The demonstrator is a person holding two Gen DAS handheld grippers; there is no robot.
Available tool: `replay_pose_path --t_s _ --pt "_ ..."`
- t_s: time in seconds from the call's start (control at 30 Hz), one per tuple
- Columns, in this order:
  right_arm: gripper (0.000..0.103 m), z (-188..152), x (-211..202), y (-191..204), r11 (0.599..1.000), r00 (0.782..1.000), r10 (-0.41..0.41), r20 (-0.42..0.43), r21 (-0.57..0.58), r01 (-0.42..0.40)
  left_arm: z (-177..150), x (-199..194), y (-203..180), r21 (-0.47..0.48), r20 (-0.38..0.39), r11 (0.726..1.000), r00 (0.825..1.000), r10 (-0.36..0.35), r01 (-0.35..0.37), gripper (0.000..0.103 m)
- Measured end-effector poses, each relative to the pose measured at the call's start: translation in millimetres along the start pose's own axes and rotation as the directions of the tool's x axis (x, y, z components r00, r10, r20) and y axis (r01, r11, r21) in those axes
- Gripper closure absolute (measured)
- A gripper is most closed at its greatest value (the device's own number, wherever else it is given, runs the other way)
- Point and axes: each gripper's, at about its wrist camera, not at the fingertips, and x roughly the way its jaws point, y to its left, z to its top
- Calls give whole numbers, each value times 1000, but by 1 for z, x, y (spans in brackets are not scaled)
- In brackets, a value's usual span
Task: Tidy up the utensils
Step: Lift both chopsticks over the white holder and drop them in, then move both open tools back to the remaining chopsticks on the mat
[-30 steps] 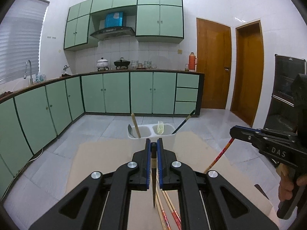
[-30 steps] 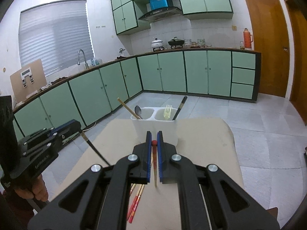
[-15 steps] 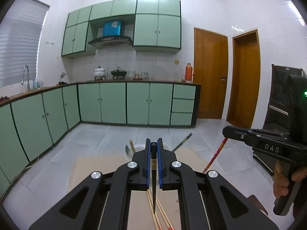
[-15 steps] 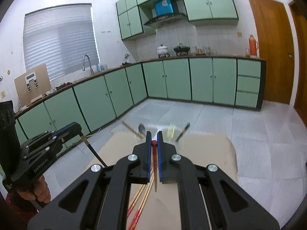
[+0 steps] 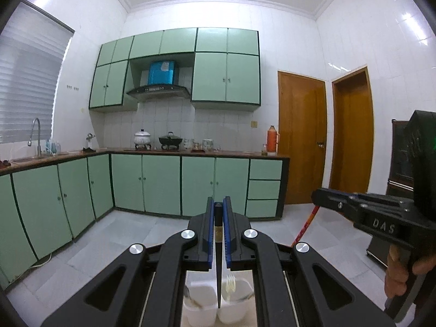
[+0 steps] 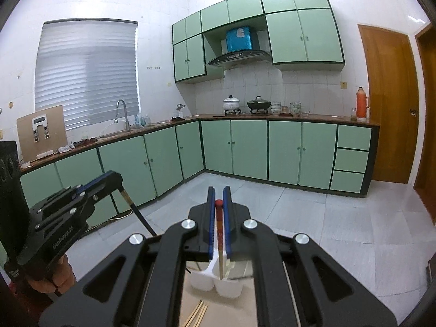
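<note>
My left gripper (image 5: 218, 212) is shut on a black chopstick (image 5: 218, 272) that hangs point down over the white two-cup utensil holder (image 5: 201, 313). A pale fork (image 5: 230, 286) stands in the holder's right cup. My right gripper (image 6: 218, 204) is shut on a red-topped chopstick (image 6: 220, 245) that hangs over the same holder (image 6: 229, 286). The left gripper also shows in the right wrist view (image 6: 114, 179), and the right gripper in the left wrist view (image 5: 317, 194).
Several loose wooden chopsticks (image 6: 197, 313) lie on the tan tabletop (image 6: 231, 310) in front of the holder. Green kitchen cabinets (image 5: 160, 185) and two wooden doors (image 5: 299, 141) stand far behind.
Both grippers have risen and tilted up with their chopsticks. The holder has dropped from mid-view to the bottom of both views, now under the chopstick tips.
</note>
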Motion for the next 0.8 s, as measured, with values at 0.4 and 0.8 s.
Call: replay_pose_path --t_s 0.4,0.8 --pt "98 -24 81 -19 999 996 -37 -86 18 38 -37 75 8 -10 -58 999 997 41 -42 97" --pt "82 -52 98 -22 998 988 -45 -150 36 51 -62 94 19 -28 -169 998 985 42 -48 86"
